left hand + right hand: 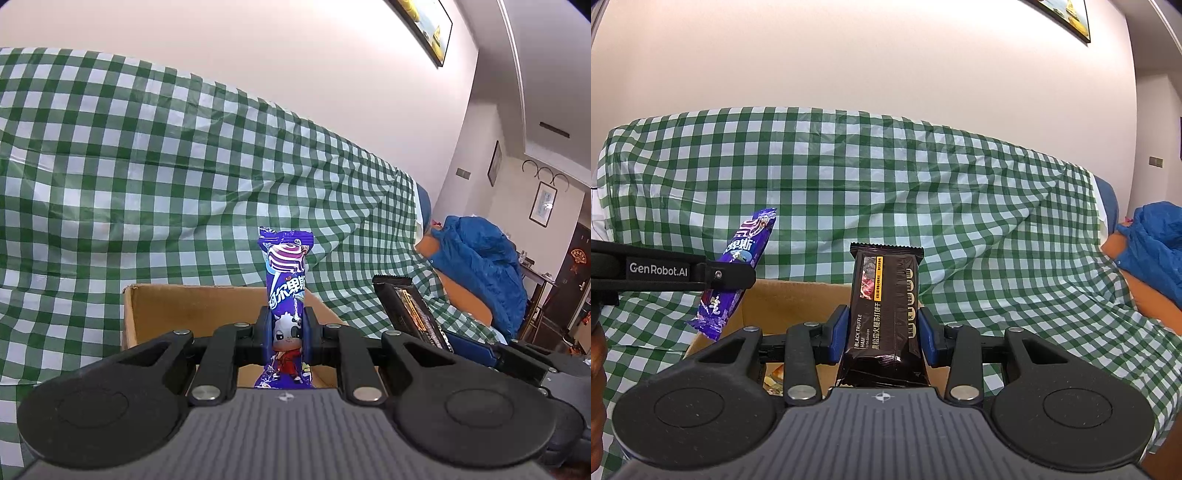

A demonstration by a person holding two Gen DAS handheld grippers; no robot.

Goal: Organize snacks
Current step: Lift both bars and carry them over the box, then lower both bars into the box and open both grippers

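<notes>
Your left gripper (288, 332) is clamped on a purple candy wrapper (287, 280), the blue pads pressing its lower half from both sides. The wrapper stands upright between the fingers, its crimped top well above them and its bottom end hanging just below the pads. From the right wrist view the same wrapper (746, 254) looks tilted, top leaning right, and the left gripper's black finger (727, 277) crosses it about halfway down.

Your right gripper (882, 332) is closed on a dark brown pack of black truffle ham crackers (882, 306). The pack stands upright, pinched at its lower half between the blue pads, with its serrated top edge above the fingers. In the left wrist view this pack (410, 310) shows off to the right, leaning top-left.

Both grippers point forward and slightly downward, side by side, over an open cardboard box (192, 310). In the right wrist view the box (798, 295) sits directly beneath and ahead of the fingers, and a light-coloured snack packet (774, 380) shows inside it at the lower left.

The box rests on a green-and-white checked cloth (923, 192) draped over a sofa. A blue jacket (480, 266) lies at the far right.
</notes>
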